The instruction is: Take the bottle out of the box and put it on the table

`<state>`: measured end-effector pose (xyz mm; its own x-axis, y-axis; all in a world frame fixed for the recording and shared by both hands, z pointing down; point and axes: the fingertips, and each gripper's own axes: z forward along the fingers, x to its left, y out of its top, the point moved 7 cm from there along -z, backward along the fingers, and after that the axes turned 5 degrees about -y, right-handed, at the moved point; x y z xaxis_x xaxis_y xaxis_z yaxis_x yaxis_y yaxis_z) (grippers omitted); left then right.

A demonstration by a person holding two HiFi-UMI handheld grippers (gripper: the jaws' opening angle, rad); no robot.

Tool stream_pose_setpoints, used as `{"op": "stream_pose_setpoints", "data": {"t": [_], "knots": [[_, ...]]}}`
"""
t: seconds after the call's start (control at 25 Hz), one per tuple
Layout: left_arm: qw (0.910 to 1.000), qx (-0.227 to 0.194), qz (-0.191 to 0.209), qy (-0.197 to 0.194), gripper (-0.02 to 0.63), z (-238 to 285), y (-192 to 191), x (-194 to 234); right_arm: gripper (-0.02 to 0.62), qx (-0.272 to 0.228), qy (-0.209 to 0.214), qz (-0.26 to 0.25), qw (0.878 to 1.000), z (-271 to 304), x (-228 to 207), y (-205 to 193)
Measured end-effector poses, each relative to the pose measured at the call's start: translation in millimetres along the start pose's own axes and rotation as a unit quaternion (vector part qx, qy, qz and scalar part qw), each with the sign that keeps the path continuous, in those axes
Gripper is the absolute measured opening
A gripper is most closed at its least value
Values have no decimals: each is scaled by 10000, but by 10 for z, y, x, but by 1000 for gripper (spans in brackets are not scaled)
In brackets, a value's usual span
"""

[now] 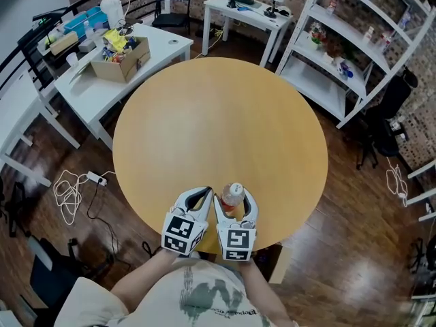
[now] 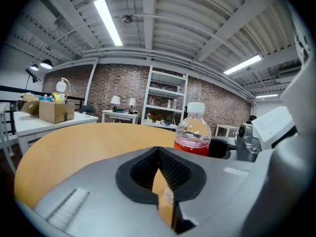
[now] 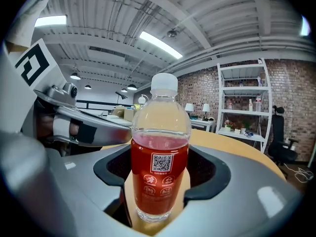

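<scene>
Bottle (image 3: 160, 167) of red drink, upright, is clamped between the right gripper's (image 1: 234, 201) jaws over the round table's (image 1: 218, 121) near edge. The left gripper (image 1: 203, 193) sits just beside it, jaws together and empty. Both point forward.

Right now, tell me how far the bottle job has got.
Done: the clear plastic bottle of red drink is out of any box. In hand: the right gripper clamps it at the round wooden table's near edge. Remaining: release it standing; whether its base already touches the top is unclear.
</scene>
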<state>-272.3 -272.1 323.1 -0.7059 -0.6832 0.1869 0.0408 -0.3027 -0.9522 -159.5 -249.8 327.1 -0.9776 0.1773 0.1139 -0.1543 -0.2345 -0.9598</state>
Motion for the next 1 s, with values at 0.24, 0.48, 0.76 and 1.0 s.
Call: {"op": "stream_pose_setpoints", "data": {"t": [0.24, 0.48, 0.76, 1.0], "knots": [[9999, -68, -68, 39, -3, -39, 22, -8, 319, 173, 55, 85, 9998, -21, -14, -19], [9999, -117, -91, 72, -3, -101, 29, -114, 321, 282, 72, 186, 9994, -150, -81, -19], [9997, -121, -185, -42, -3, -187, -6, -292, 277, 394, -105, 382, 9984, -502, -130, -22], [9989, -204, -92, -412, -3, -224, 26, -582, 180, 258, -266, 612, 9974, -843, -181, 56]]}}
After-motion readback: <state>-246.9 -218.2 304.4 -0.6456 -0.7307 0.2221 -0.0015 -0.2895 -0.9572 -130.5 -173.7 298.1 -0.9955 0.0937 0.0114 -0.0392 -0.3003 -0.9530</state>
